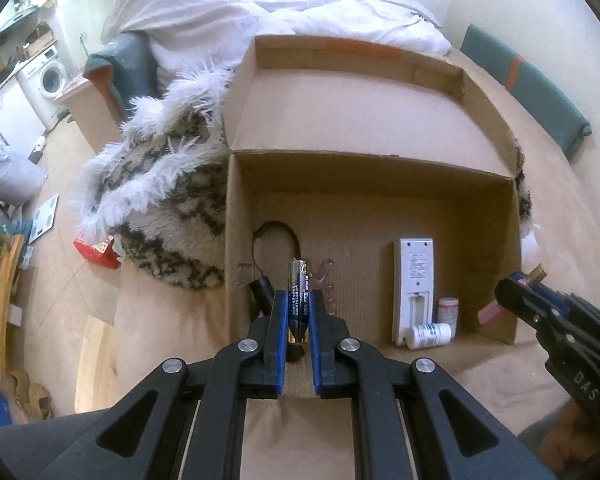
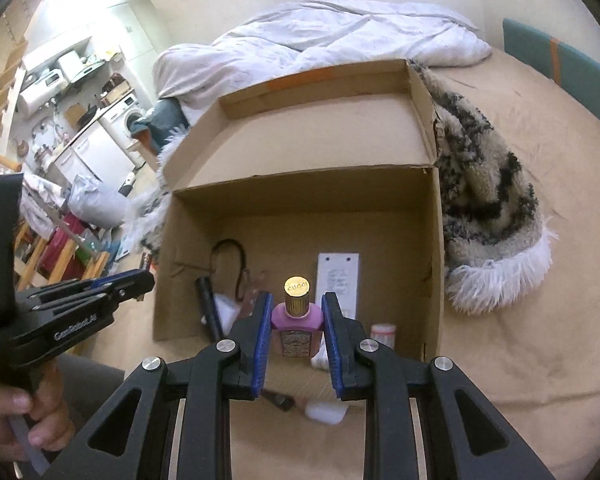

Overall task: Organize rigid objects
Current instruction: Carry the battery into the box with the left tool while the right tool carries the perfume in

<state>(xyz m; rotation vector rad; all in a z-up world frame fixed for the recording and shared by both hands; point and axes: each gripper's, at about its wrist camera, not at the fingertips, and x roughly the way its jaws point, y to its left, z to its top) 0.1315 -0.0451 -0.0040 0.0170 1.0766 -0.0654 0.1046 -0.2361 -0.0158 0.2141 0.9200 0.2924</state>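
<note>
On a tan-covered bed, an open cardboard box (image 1: 496,264) holds, from left, a black corded device (image 1: 262,292), a white remote (image 1: 414,280) and two small white bottles (image 1: 430,334). Above its near edge, the left gripper (image 1: 299,312) pinches a blue-and-gold battery (image 1: 298,288); the right gripper (image 2: 296,320) clamps a pink, gold-capped perfume bottle (image 2: 297,328).
</note>
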